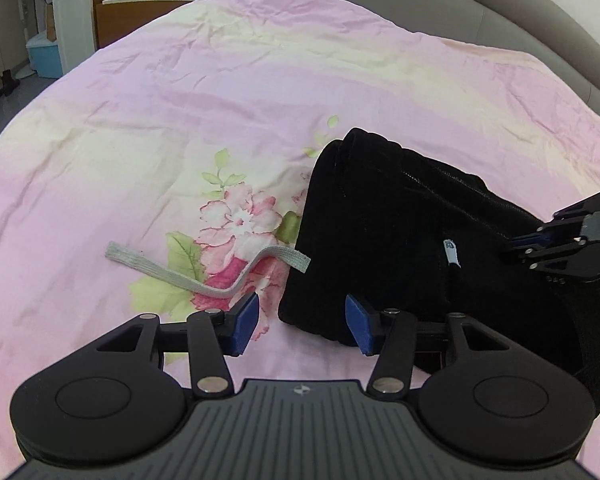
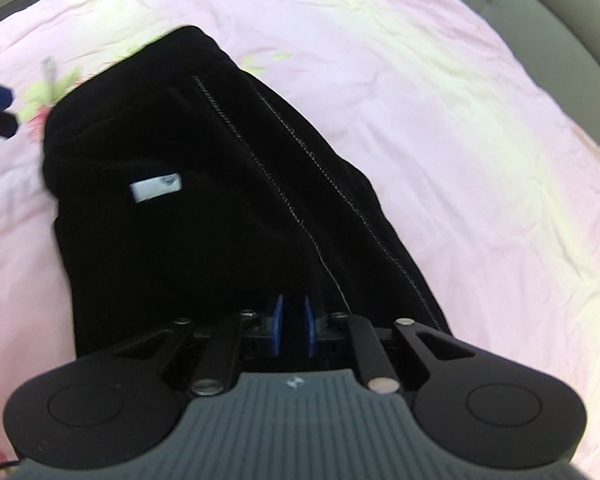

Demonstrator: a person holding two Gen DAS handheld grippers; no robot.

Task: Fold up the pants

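Black pants (image 1: 400, 236), velvety looking and already doubled over, are lying on a pink floral bedsheet (image 1: 220, 100), so in the left wrist view they fill everything from about 3 o'clock down to 5. The left gripper (image 1: 302, 322) has its jaws standing pretty wide with nothing clamped, and the near corner of the pants sits right between the blue pads (image 1: 246, 320), which aren't pressing on it. A grey drawstring (image 1: 204, 272) snakes out from the pants edge toward 9 o'clock across the printed flower. There's a little white label (image 2: 156, 188) on the fabric, at roughly 10 o'clock in the right wrist view. The right gripper (image 2: 292, 326) is squeezed down narrow over the pants at the bottom of its view, pads nearly together, but it's all black on black there, so I can't tell whether any cloth is pinched. Two lines of light stitching (image 2: 300, 184) run diagonally up toward 11.
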